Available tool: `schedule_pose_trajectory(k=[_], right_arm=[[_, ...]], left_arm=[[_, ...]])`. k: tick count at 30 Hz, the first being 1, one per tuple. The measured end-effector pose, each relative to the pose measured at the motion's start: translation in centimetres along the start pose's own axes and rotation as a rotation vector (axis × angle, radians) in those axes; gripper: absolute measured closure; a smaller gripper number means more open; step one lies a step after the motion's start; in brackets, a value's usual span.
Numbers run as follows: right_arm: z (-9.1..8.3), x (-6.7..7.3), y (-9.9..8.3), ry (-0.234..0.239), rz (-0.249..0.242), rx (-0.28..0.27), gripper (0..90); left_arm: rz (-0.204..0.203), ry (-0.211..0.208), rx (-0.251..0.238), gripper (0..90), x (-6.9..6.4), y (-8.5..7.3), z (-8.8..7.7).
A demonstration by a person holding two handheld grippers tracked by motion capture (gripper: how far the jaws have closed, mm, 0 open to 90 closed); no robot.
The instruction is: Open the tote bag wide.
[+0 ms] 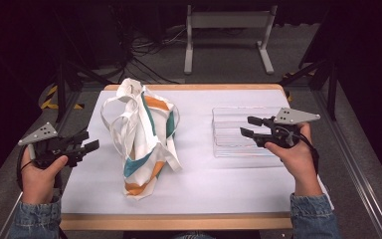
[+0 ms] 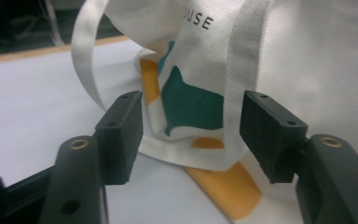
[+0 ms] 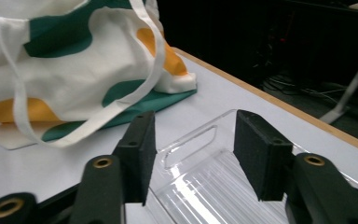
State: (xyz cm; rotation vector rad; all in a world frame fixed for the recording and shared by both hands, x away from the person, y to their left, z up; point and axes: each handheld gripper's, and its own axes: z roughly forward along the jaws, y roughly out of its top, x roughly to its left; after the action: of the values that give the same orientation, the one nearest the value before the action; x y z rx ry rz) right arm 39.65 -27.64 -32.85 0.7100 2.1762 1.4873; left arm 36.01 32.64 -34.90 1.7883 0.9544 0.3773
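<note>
A crumpled white tote bag (image 1: 142, 137) with teal and orange patches and long white straps lies on the white table (image 1: 199, 184), left of centre. My left gripper (image 1: 90, 141) hovers open at the table's left edge, jaws aimed at the bag (image 2: 191, 93), nothing between them. To the right lies a clear plastic tray (image 1: 238, 132). My right gripper (image 1: 248, 126) stands open above that tray (image 3: 205, 182), empty, pointing left toward the bag (image 3: 74, 70).
A wooden rim (image 1: 179, 221) runs around the table. Beyond the far edge are a grey stand (image 1: 229, 35) and cables (image 1: 144, 55) on the floor. Dark frames flank both sides.
</note>
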Motion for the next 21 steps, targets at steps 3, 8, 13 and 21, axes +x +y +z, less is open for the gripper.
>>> schedule_pose_trajectory(k=[3, 8, 13, 21], right_arm=[[0.4, 0.1, -0.1, -0.003, -0.043, -0.005, 49.0], [0.9, 0.7, 0.2, 0.012, -0.02, 0.02, 49.6], [1.3, 1.2, 0.3, 0.02, -0.021, 0.023, 48.4], [1.5, 1.3, 0.1, 0.015, -0.009, 0.026, 45.0]], left_arm=[[-0.012, 0.068, 0.021, 25.5, -0.4, 0.1, 0.1], [-0.009, 0.063, -0.012, 20.4, -1.1, 1.4, -0.5], [0.016, 0.006, -0.086, 27.1, -2.2, 3.5, -0.7], [-0.001, -0.013, -0.068, 28.0, -3.2, 4.3, 0.4]])
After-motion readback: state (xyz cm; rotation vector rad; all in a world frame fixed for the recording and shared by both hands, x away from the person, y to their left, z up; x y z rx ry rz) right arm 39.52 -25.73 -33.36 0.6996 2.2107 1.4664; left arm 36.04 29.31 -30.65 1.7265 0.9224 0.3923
